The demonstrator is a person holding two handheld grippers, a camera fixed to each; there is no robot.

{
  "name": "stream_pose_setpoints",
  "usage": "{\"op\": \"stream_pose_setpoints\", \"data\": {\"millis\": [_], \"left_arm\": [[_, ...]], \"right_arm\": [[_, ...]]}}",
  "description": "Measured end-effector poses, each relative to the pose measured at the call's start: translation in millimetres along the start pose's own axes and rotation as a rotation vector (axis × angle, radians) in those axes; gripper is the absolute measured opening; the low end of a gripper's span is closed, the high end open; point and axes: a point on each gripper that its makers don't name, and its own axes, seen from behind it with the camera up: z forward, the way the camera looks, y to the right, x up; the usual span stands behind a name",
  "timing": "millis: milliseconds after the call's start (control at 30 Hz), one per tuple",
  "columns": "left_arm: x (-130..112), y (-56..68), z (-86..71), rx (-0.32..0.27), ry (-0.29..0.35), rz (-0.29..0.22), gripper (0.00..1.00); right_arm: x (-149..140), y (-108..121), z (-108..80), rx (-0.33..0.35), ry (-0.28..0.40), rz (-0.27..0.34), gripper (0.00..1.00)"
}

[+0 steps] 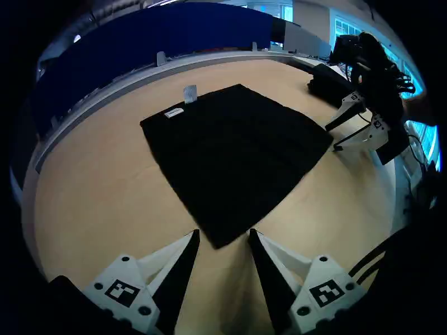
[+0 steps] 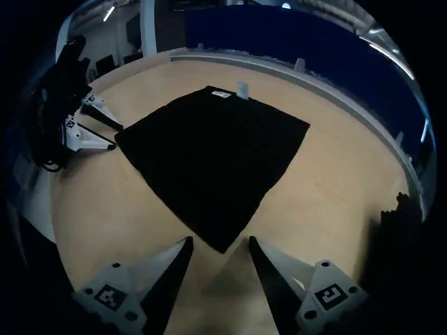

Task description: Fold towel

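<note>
Left gripper (image 1: 223,231) and right gripper (image 2: 220,239) both have their fingers apart and grip nothing. Each points at a neighbouring corner of the flat black cloth towel (image 1: 234,156), spread mid-way on the pale wooden surface (image 1: 89,190). A blue partition wall (image 1: 167,33) lines the surface's far edge, with bright windows (image 1: 343,28) beyond.

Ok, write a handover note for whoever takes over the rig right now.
Left gripper: open, straddling one corner of the black towel, not gripping.
Right gripper: open, straddling the adjacent corner.
Towel: spread flat, unfolded, on the wooden table.
Done: nothing folded yet.
Left to do: shut both on their corners, then fold the towel over.
</note>
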Motion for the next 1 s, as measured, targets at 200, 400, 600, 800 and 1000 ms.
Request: {"op": "stream_pose_setpoints", "data": {"millis": [200, 400, 600, 800, 1000], "left_arm": [[0.7, -2.3, 0.6, 0.011, -0.008, -0.025, 0.54], [0.6, -5.9, 0.6, 0.021, -0.018, -0.031, 0.4], [-0.9, -7.0, 0.3, 0.027, -0.02, -0.035, 0.33], [-0.7, -6.7, -0.5, 0.032, -0.02, -0.033, 0.33], [-1.1, -6.2, -1.5, 0.034, -0.022, -0.042, 0.3]], "right_arm": [[1.8, 2.4, 1.9, -0.006, 0.011, 0.017, 0.64], [3.2, 1.7, 3.2, -0.003, 0.005, 0.015, 0.52], [5.7, 2.1, 4.8, -0.005, -0.001, 0.026, 0.38], [6.4, 2.1, 3.4, -0.008, -0.005, 0.018, 0.37], [5.8, -3.2, 5.0, 0.001, 0.0, 0.011, 0.23]]}}
